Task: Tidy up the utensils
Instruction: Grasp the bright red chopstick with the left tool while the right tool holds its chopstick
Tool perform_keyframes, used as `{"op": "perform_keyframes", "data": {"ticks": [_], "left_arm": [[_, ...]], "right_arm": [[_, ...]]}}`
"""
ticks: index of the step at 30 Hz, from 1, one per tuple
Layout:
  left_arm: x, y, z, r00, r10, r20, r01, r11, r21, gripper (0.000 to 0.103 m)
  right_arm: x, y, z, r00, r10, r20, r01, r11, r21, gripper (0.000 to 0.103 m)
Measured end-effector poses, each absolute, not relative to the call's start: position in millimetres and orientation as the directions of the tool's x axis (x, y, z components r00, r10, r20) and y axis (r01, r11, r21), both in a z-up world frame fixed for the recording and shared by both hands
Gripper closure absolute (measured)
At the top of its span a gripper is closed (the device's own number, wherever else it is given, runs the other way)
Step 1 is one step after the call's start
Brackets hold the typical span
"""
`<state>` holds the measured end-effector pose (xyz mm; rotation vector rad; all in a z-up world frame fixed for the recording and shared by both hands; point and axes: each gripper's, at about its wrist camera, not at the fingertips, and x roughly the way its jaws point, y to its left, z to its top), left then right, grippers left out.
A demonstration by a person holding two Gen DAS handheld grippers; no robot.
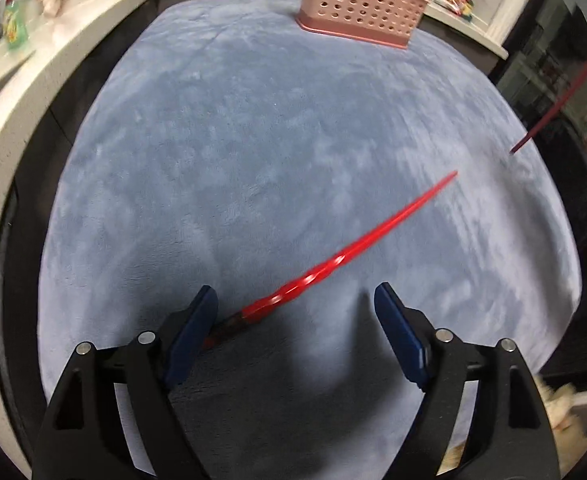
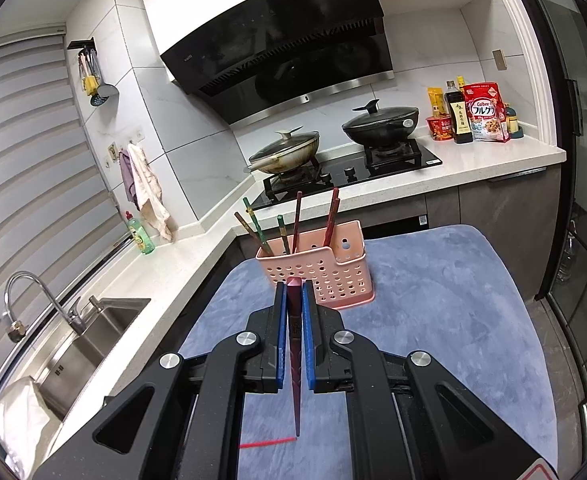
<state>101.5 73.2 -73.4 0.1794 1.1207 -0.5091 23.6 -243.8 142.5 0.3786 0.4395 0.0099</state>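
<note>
My left gripper (image 1: 293,308) – jaws spread wide, gripping nothing; red chopstick (image 1: 333,260) lies on blue mat (image 1: 253,140) between them, thick end by left pad (contact unclear). My right gripper (image 2: 294,292) – jaws clamped on dark red chopstick (image 2: 294,360), facing pink basket (image 2: 333,272) holding several chopsticks.

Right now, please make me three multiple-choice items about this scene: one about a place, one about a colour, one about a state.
1. Where does the pink utensil basket stand?
A. on the blue mat
B. in the sink
C. on the stove

2. What colour is the chopstick lying on the mat?
A. green
B. bright red
C. white

3. How is the right claw?
A. wide open
B. shut on a dark red chopstick
C. shut on a spoon

Key: 1 A, the basket's base rests on the mat; 2 B, it shows bright red; 3 B, the pads press its sides.
</note>
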Motion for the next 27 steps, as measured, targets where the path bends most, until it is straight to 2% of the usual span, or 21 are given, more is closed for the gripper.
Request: {"op": "perform_keyframes", "data": {"ticks": [10,13,20,25,26,27], "left_arm": [[83.3,80.4,-77.8,0.304,-0.351,-0.885,0.617,0.781,-0.098,0.028],[75.1,83.2,-77.7,0.317,-0.358,-0.879,0.627,0.774,-0.089,0.035],[57.5,83.6,-74.5,0.267,-0.454,-0.85,0.636,0.746,-0.199,0.056],[41.9,72.4,-76.1,0.322,-0.432,-0.842,0.624,0.766,-0.155,0.056],[41.5,72.1,-76.1,0.338,-0.427,-0.839,0.611,0.777,-0.15,0.062],[41.5,72.8,-76.6,0.352,-0.419,-0.837,0.599,0.788,-0.143,0.072]], "right_arm": [[6.7,-244.2,148.1,0.912,0.082,-0.402,0.073,0.932,0.356,0.095],[6.4,-244.4,147.9,0.912,0.083,-0.402,0.072,0.932,0.356,0.096],[4.6,-244.0,148.2,0.913,0.084,-0.399,0.07,0.931,0.358,0.095],[-1.2,-242.3,148.4,0.914,0.088,-0.396,0.065,0.931,0.358,0.095],[-2.9,-242.0,147.9,0.913,0.09,-0.397,0.064,0.931,0.359,0.095],[-3.0,-241.7,147.8,0.913,0.091,-0.398,0.064,0.931,0.36,0.095]]}}
